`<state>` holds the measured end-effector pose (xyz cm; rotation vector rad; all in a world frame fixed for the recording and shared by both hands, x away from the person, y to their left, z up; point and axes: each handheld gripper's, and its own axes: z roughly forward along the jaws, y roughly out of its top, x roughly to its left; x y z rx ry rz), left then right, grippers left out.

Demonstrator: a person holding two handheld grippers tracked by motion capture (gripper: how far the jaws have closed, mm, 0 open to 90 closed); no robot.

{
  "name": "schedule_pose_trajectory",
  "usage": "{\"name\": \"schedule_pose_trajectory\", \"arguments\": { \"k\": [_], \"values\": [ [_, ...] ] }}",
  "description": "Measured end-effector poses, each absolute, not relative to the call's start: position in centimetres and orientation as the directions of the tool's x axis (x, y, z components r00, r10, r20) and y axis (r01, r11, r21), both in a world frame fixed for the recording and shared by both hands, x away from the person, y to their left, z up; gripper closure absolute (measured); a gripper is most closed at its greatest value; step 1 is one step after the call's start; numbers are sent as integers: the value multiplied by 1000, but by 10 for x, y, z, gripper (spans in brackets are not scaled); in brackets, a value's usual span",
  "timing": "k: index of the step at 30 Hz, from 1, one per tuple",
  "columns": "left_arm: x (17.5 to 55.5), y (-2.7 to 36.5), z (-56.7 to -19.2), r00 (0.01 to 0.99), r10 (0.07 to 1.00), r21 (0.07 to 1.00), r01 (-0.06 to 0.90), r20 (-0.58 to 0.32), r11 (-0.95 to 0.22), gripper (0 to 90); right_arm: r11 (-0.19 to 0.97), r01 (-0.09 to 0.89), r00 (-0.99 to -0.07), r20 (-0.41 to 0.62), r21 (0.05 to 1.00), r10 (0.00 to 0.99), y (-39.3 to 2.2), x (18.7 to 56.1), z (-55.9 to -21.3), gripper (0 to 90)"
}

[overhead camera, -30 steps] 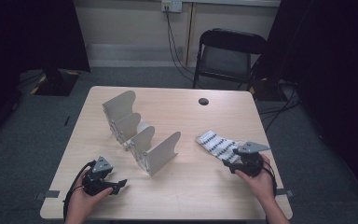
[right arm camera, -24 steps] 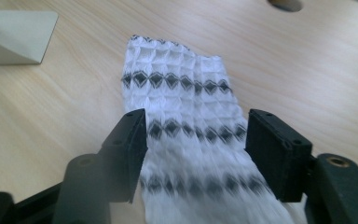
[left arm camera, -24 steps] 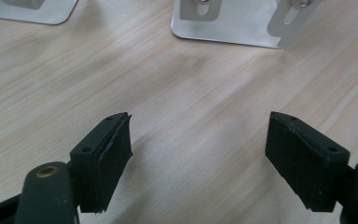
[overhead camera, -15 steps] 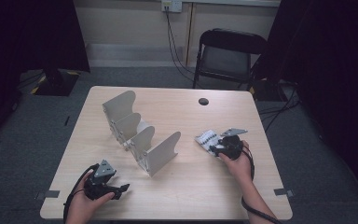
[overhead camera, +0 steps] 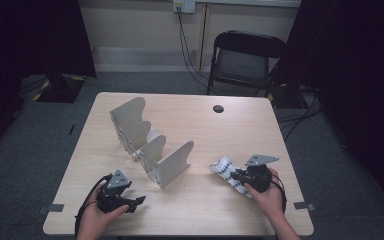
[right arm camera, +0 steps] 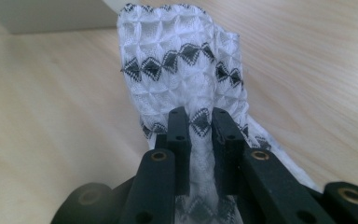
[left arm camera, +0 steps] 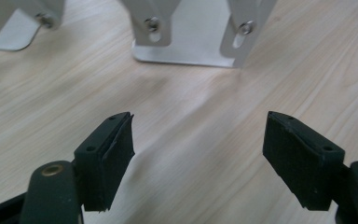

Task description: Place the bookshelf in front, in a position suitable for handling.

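Note:
A white cloth with black diamond patterns (overhead camera: 225, 169) (right arm camera: 182, 65) lies on the right part of the wooden table (overhead camera: 240, 130). My right gripper (overhead camera: 236, 176) (right arm camera: 200, 122) has just been closing its jaws and now pinches a fold of that cloth between the pads. A metal rack with several curved dividers (overhead camera: 150, 142) (left arm camera: 191, 28) stands left of the table's centre. Near the front left edge, my left gripper (overhead camera: 137, 202) (left arm camera: 198, 154) rests open over bare wood, nothing between its fingers.
A small dark round grommet (overhead camera: 218, 108) sits near the far edge of the table. A black folding chair (overhead camera: 247, 60) stands beyond the table. Cables hang from a wall socket (overhead camera: 185, 6) at the back.
My right gripper reached forward and left onto the cloth, then drew back toward the front edge, bunching the cloth between its jaws. The left gripper stayed in place.

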<state>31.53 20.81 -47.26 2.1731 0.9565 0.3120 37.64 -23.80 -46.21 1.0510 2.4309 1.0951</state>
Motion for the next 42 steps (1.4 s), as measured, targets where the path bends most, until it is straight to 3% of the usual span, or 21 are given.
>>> {"name": "schedule_pose_trajectory", "arguments": {
  "k": [7, 16, 24, 37, 42],
  "values": [
    [317, 190, -458, 713, 696, 735, 514, -81, -441, 326, 460, 406, -764, 17, 790, 645, -213, 347, -439, 793],
    [324, 190, -446, 700, 703, 763, 520, -123, -384, 462, 543, 357, -797, -55, 760, 601, -177, 349, -436, 790],
    [329, 176, -446, 697, 712, 754, 511, -84, -412, 505, 554, 358, -803, -55, 752, 593, -175, 351, -436, 789],
    [329, 180, -450, 678, 733, 735, 525, -55, -430, 494, 514, 402, -778, -14, 758, 628, -190, 353, -443, 788],
    [328, 184, -450, 669, 741, 737, 530, -59, -420, 467, 463, 353, -769, -29, 813, 639, -186, 356, -412, 788]
  ]
}}
